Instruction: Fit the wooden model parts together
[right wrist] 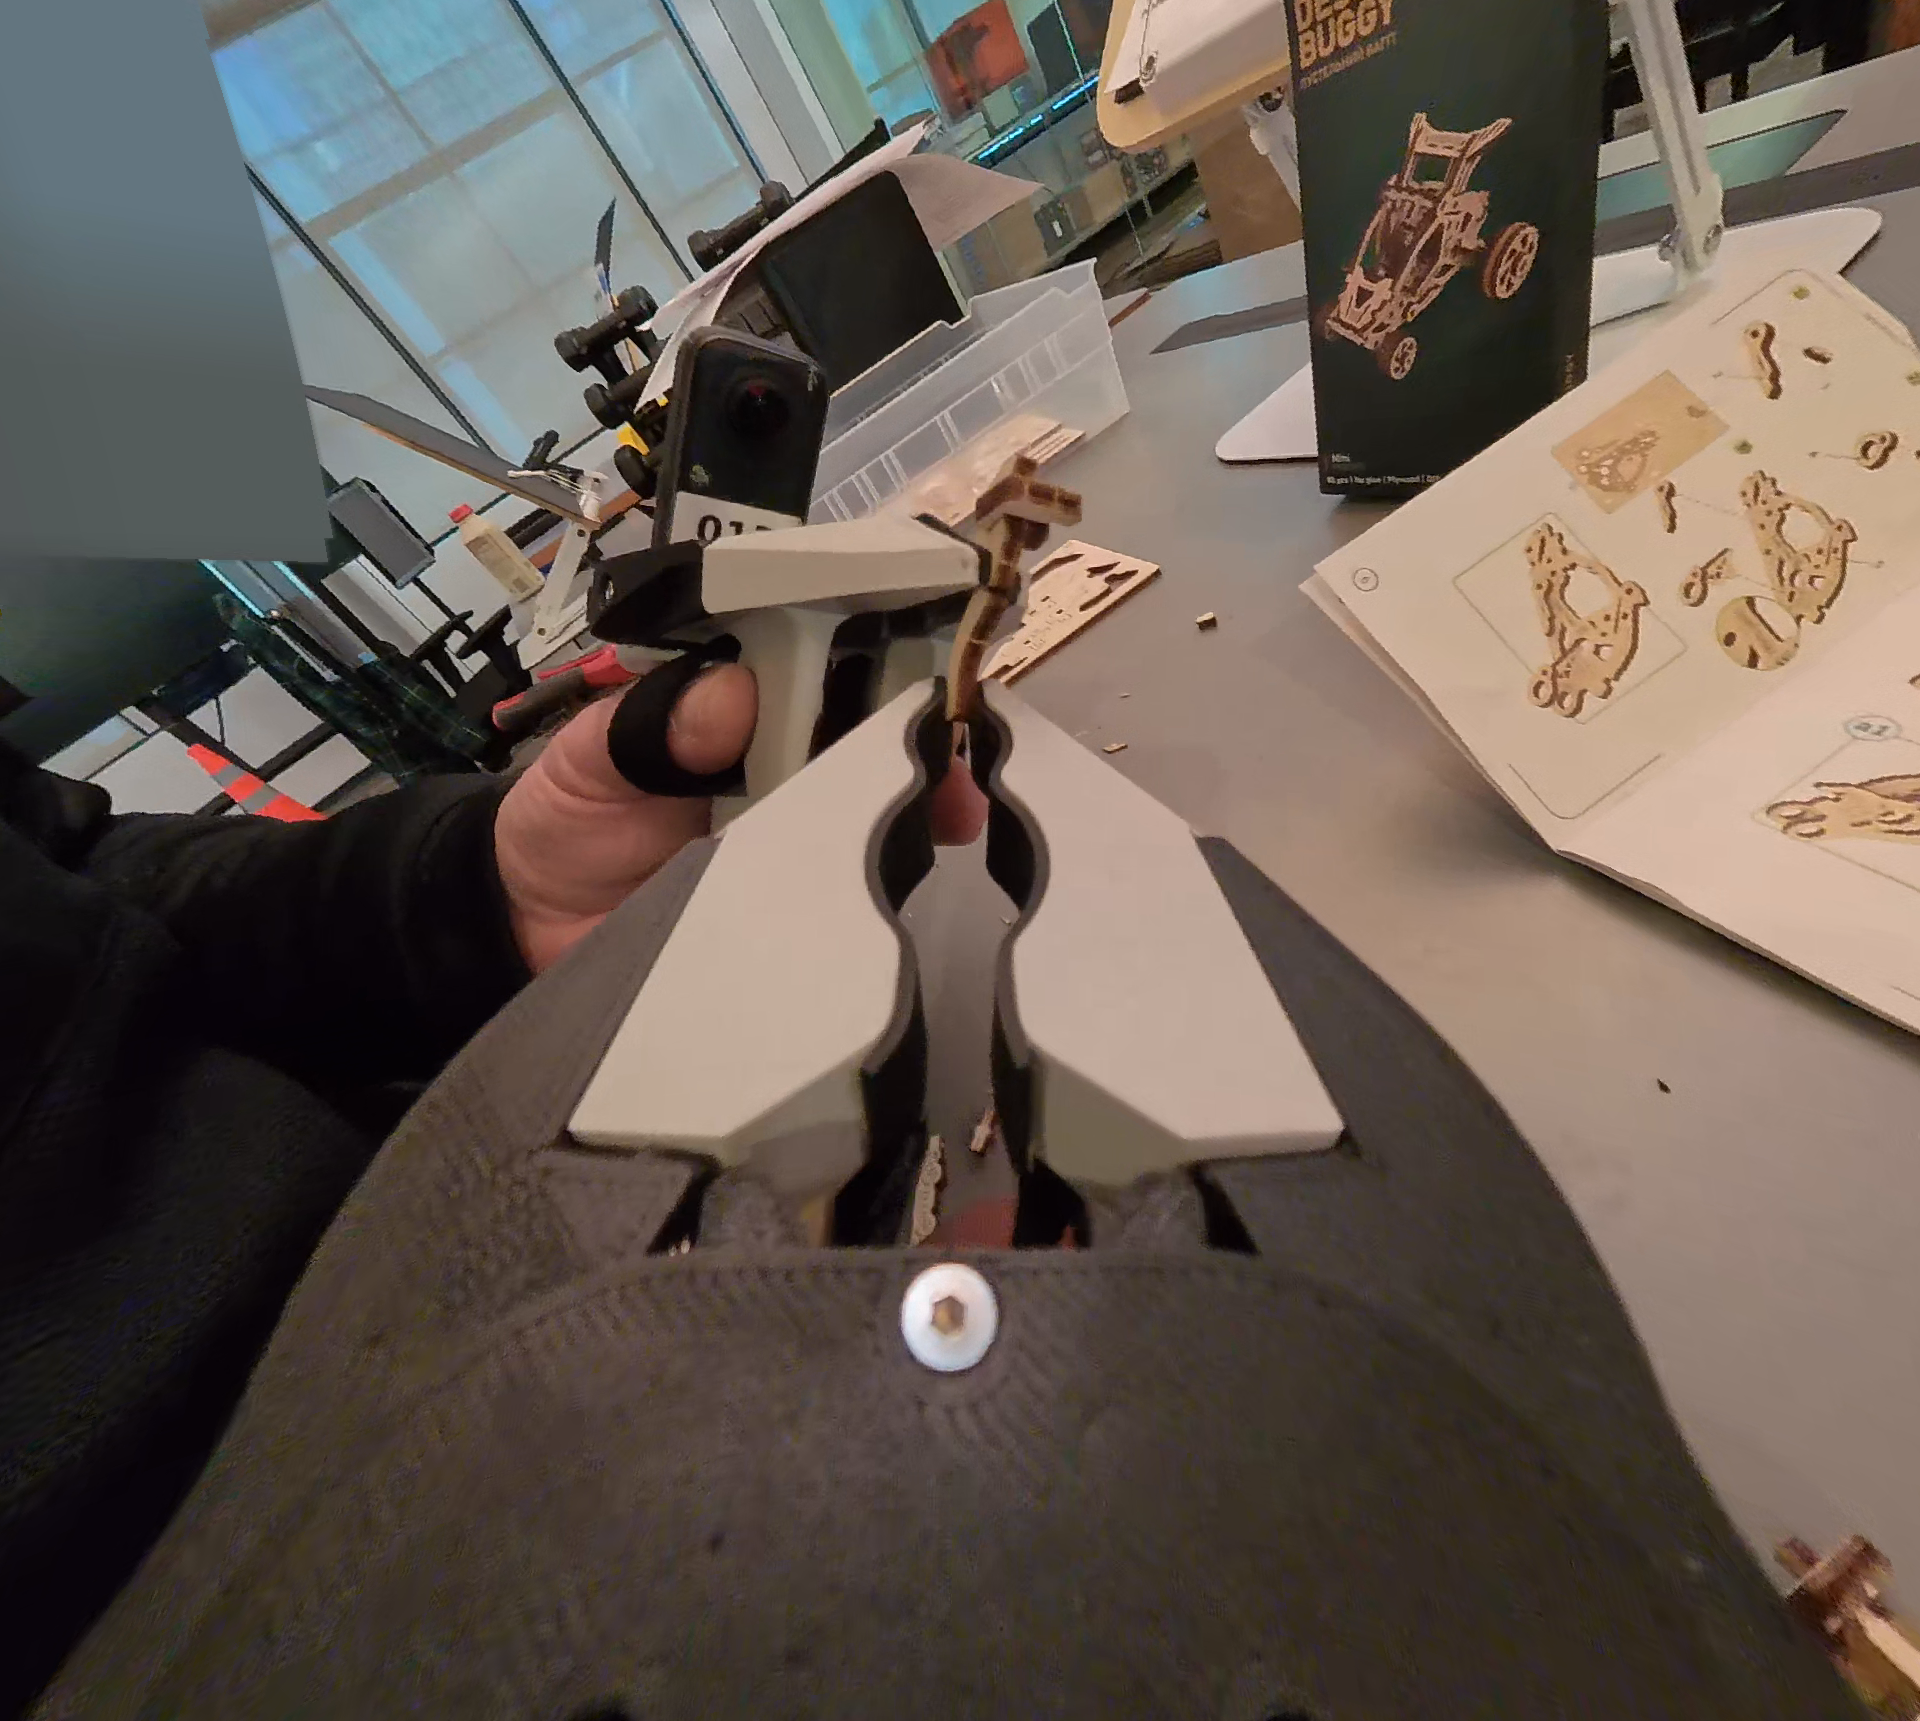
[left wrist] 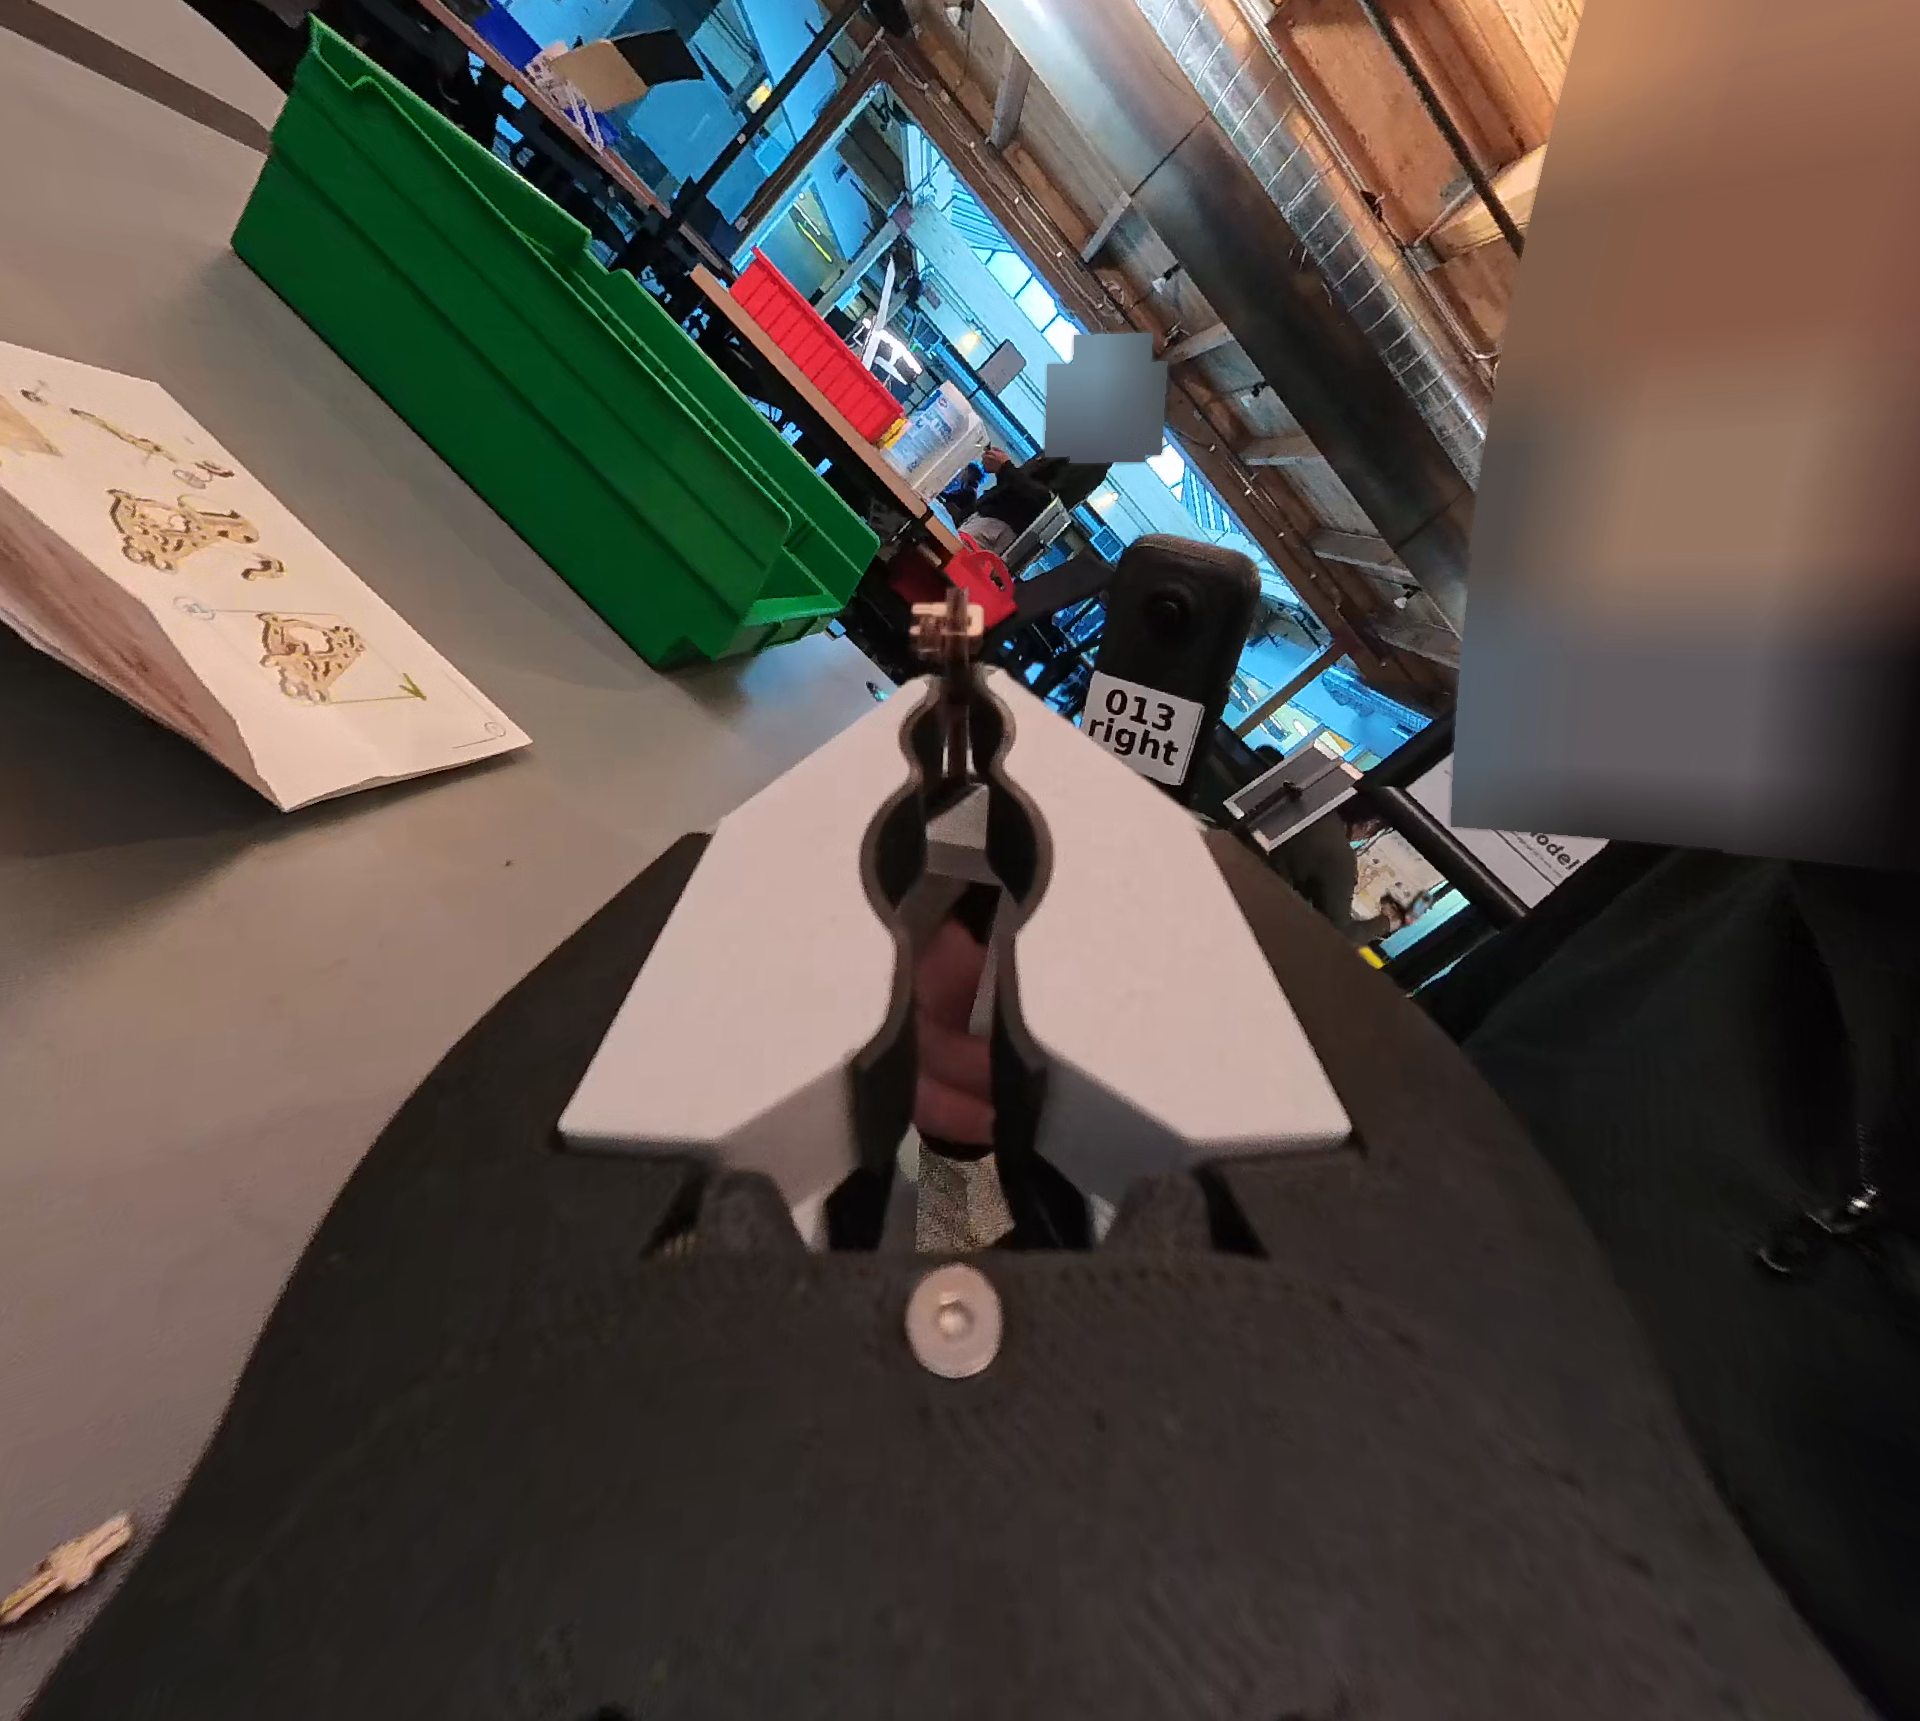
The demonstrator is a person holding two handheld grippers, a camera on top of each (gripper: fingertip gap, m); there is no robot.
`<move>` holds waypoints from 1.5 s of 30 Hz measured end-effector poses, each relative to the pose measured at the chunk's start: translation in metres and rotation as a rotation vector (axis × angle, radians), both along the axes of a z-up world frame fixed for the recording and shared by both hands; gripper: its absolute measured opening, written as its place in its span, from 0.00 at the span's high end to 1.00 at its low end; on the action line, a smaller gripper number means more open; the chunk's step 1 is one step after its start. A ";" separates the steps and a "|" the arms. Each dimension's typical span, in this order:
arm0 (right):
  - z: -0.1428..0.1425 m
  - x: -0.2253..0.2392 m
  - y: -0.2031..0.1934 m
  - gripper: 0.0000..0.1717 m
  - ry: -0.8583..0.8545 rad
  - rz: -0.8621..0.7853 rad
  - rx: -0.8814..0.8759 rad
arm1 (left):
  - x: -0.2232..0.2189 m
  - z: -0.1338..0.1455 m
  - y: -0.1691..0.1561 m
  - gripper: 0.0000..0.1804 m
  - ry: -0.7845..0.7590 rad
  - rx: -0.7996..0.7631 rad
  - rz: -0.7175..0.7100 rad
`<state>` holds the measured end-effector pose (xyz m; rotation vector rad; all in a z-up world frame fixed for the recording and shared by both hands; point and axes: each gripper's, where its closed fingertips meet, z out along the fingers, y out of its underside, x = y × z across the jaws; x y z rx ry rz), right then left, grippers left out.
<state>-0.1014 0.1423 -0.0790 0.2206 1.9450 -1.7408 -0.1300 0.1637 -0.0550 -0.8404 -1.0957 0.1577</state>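
Above the grey table (right wrist: 1351, 840), both grippers were clamped on the same wooden part (right wrist: 987, 611), held up in the air. Right gripper (right wrist: 961, 715) pinched its lower end, left gripper (right wrist: 977, 570) gripped it higher up from the side. Left wrist view was blurry, but the left gripper's fingertips looked closed on that thin piece. Instruction sheet (right wrist: 1662, 632) lay nearby.
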 end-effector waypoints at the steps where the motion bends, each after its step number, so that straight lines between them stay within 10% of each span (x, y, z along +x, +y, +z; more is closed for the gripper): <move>1: 0.000 0.000 0.000 1.00 -0.008 0.000 -0.001 | 0.000 0.000 -0.001 0.99 0.002 0.007 0.002; 11: -0.006 -0.014 -0.001 1.00 0.097 -0.057 0.070 | -0.004 -0.010 -0.006 0.84 -0.062 -0.071 0.050; 20: -0.031 -0.032 -0.002 1.00 0.631 -0.184 0.275 | -0.008 -0.017 -0.017 0.74 -0.119 -0.461 0.164; 35: -0.029 -0.040 -0.005 1.00 1.104 -0.301 0.343 | -0.007 -0.034 -0.013 0.89 -0.202 -0.554 0.138; 45: -0.023 -0.030 -0.007 0.95 0.969 -0.260 0.266 | -0.004 -0.020 -0.012 0.97 -0.106 -0.329 0.078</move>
